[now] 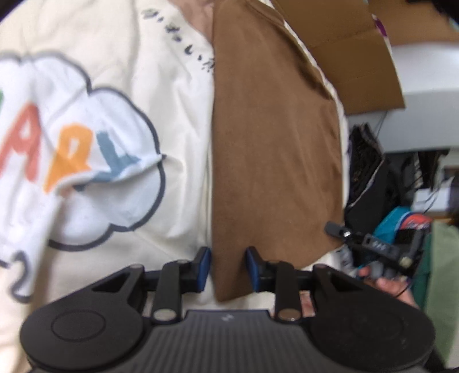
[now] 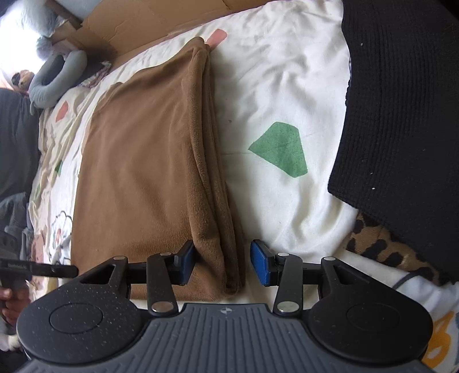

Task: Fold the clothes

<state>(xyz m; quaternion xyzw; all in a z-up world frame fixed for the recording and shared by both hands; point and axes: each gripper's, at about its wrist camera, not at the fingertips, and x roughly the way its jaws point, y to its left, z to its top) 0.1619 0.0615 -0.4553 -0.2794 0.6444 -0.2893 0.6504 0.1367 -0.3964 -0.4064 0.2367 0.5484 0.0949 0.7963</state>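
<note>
The brown cloth (image 2: 149, 172) lies folded flat on the sheet (image 2: 272, 86), its stacked fold edge running along the side nearer the green patch (image 2: 279, 149); it appears laid out long and narrow so that each near corner can be taken and the length doubled over. The right gripper (image 2: 222, 265) straddles that fold edge at the cloth's near end, jaws parted with the layers between them; the left pad touches the pile, the right pad stands clear, so nothing is clamped. The left gripper (image 1: 226, 268) straddles the cloth's other near corner (image 1: 229, 287), jaws narrowly apart; whether the pads press it cannot be told. The surface under the cloth is a rumpled cream printed bedsheet. A black knit (image 2: 401, 114) lies beyond the green patch, cardboard (image 2: 137, 23) past the cloth's far end, a grey cushion (image 2: 54, 77) near its far corner.
</note>
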